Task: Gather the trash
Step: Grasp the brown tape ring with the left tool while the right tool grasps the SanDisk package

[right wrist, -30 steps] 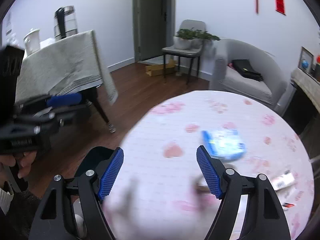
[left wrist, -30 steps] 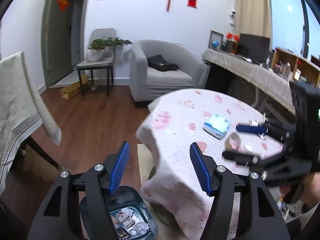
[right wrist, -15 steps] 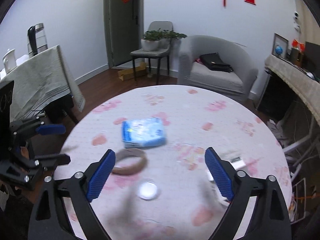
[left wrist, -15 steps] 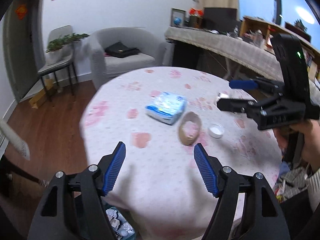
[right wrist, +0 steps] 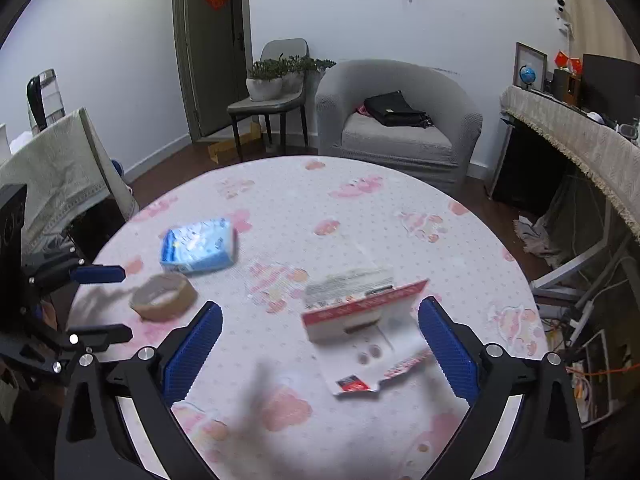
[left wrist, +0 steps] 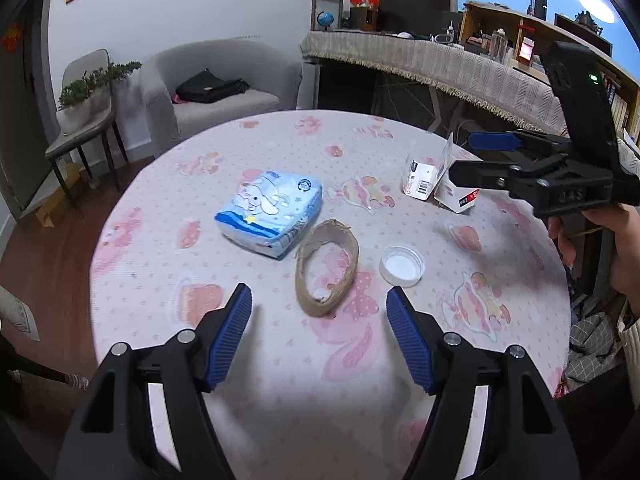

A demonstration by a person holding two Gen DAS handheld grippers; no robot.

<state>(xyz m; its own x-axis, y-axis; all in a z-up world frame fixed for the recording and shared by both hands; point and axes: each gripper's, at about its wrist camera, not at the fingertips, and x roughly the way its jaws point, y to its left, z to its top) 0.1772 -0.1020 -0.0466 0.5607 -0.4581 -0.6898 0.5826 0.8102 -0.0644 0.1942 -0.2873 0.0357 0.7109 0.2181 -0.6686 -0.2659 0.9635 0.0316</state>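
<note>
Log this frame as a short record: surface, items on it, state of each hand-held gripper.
surface: round table with pink-patterned cloth
items: blue tissue pack; brown tape ring; white cap; torn red-and-white packaging
left hand-held gripper: open, empty, facing the tape ring
right hand-held gripper: jaws just opened wide, empty, above the packaging

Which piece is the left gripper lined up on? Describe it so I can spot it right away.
On the round table with the pink-patterned cloth, look just ahead of the open left gripper, which holds nothing. There lies a flattened brown cardboard tape ring, between the blue tissue pack and the small white cap. It is the only brown, hollow loop there.
</note>
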